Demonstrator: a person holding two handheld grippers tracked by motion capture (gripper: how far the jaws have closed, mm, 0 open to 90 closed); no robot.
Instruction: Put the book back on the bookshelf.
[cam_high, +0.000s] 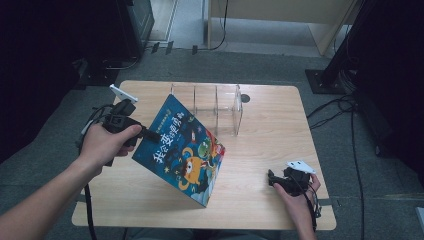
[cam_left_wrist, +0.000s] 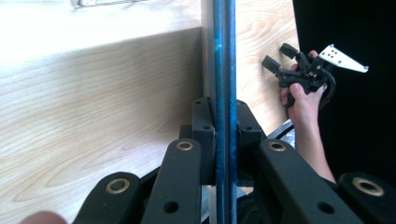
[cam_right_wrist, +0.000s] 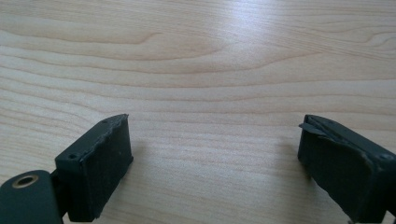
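Item: blue illustrated picture book (cam_high: 182, 150), tilted over the pale wooden counter (cam_high: 260, 165) centre, clamped in my left hand-held gripper (cam_high: 145, 133) (my right hand-held gripper (cam_high: 272, 179), near-right corner: jaws apart, empty).

You see a dark blue book (cam_high: 182, 150) with orange and green cartoon creatures; your surface (cam_high: 265, 165) is pale wood grain.

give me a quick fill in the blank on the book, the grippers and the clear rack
1. The left gripper is shut on the edge of the picture ____.
2. The right gripper has its jaws ____ with nothing between them.
3. The book is tilted, with one ____ resting on the table.
4. The clear acrylic rack stands ____ the book, seen from the high view.

Missing words: book; open; corner; behind
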